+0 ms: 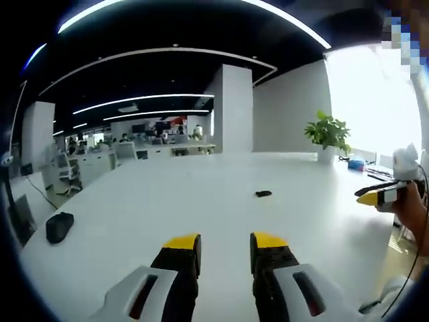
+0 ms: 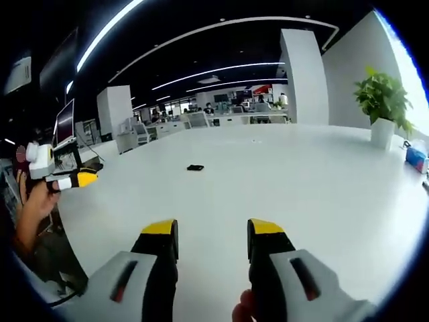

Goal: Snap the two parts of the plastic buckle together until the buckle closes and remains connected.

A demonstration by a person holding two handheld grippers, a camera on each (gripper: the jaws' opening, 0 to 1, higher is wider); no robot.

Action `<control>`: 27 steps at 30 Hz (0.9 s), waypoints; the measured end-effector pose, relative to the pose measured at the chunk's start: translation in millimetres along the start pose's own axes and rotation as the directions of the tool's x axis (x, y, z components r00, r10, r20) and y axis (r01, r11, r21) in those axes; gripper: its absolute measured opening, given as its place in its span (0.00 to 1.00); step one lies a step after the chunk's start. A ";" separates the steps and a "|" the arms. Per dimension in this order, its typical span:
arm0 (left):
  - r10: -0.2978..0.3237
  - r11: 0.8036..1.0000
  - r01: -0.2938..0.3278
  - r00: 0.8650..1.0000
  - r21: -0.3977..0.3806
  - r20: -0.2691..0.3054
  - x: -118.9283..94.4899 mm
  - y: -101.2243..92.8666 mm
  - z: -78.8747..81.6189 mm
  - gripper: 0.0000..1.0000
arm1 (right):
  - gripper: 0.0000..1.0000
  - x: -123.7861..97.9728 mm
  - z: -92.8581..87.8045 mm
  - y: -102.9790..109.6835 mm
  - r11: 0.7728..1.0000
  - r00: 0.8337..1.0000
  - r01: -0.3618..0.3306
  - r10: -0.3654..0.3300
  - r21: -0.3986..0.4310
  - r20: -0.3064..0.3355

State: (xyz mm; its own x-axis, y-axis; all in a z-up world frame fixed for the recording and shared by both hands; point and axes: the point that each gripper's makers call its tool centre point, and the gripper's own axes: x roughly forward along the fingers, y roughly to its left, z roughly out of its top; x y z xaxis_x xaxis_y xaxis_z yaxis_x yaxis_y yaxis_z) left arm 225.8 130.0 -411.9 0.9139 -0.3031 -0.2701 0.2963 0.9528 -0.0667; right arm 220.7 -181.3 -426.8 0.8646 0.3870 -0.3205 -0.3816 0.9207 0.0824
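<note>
Both grippers, left gripper [image 1: 225, 243] and right gripper [image 2: 212, 231], hover with jaws parted and empty above the white table [image 1: 201, 208]. Black buckle [image 1: 263, 194] lies well ahead on open tabletop, away from edges, computer mouse [image 1: 59, 227] far left.

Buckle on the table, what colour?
Black. The buckle shows best in the left gripper view, lying alone on the white table.

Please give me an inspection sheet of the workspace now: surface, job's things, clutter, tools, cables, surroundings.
Surface: white table, mostly bare.
Job's things: small black buckle lying alone mid-table; whether one part or two, too small to tell.
Clutter: computer mouse near the edge; potted plant; blue box.
Tools: left tool and right tool both open, empty, above the table.
Cables: nothing seen.
Surroundings: open office, desks, white pillar.
</note>
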 end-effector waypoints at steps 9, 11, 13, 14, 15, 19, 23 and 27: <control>0.006 1.000 -0.006 1.000 -0.002 0.013 0.2 -3.1 2.9 0.29 | 0.42 -0.1 -1.4 4.8 1.000 1.000 -0.020 0.020 0.002 0.004; 0.000 1.000 0.000 1.000 -0.011 0.012 -0.2 -4.5 2.5 0.29 | 0.42 -0.1 -1.2 5.8 1.000 1.000 -0.022 0.022 0.003 0.008; 0.000 1.000 0.000 1.000 -0.011 0.012 -0.7 -4.9 2.3 0.30 | 0.42 -0.6 -1.6 5.9 1.000 1.000 -0.021 0.021 0.004 0.007; 0.002 1.000 -0.002 1.000 -0.008 0.012 -1.0 -4.9 2.2 0.30 | 0.42 -1.1 -1.3 5.9 1.000 1.000 -0.020 0.020 0.004 0.010; 0.003 1.000 -0.003 1.000 -0.006 0.011 -1.1 -5.0 2.1 0.30 | 0.42 -1.6 -1.0 5.9 1.000 1.000 -0.019 0.019 0.004 0.012; -0.002 1.000 0.002 1.000 -0.012 0.018 -1.8 -6.1 3.1 0.30 | 0.42 -2.1 -0.2 5.6 1.000 1.000 -0.017 0.017 -0.002 0.010; -0.003 1.000 0.003 1.000 -0.015 0.018 -1.1 -6.9 1.8 0.30 | 0.42 -1.7 0.5 8.5 1.000 1.000 -0.023 0.023 -0.009 0.006; -0.007 1.000 0.007 1.000 -0.012 0.014 0.8 -9.1 0.7 0.29 | 0.42 0.0 -0.4 8.8 1.000 1.000 -0.024 0.024 -0.013 0.000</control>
